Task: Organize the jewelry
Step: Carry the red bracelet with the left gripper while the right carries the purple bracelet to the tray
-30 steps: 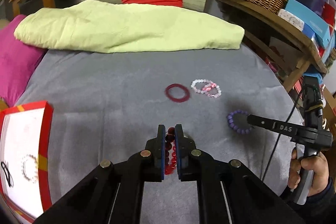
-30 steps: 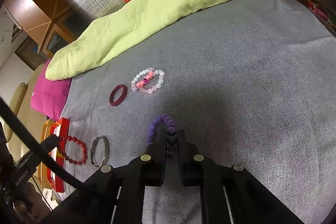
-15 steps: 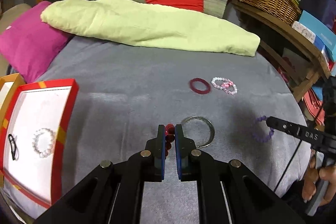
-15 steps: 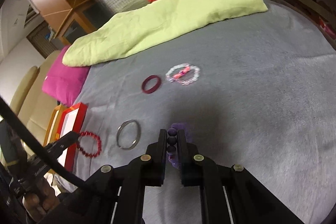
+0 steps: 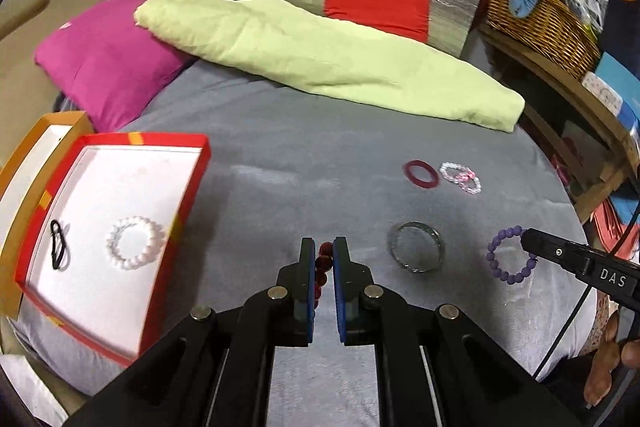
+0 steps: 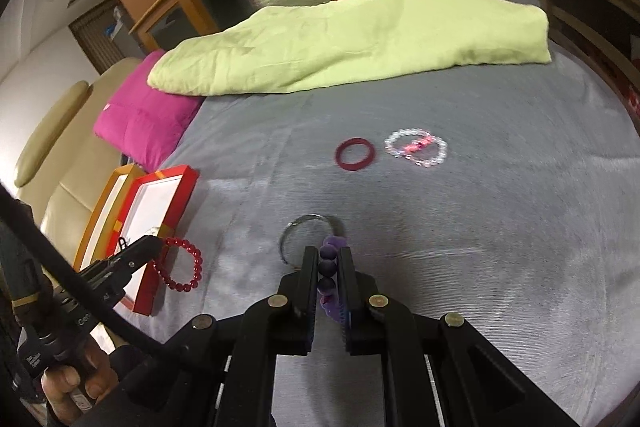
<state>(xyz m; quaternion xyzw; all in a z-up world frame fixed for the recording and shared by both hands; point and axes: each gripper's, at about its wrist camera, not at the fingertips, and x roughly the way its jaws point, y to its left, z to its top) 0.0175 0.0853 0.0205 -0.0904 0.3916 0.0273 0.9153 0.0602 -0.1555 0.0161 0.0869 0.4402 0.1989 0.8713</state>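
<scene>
My left gripper [image 5: 324, 251] is clamped on the red beads [image 6: 182, 264], held above the grey cover just right of the red tray [image 5: 192, 183]. My right gripper [image 6: 329, 255] is clamped on the purple beads [image 5: 508, 259], further right of the tray. A silver bangle [image 5: 416, 247] lies on the cover between them. A white bracelet [image 5: 136, 243] and black clip [image 5: 58, 245] lie inside the tray.
</scene>
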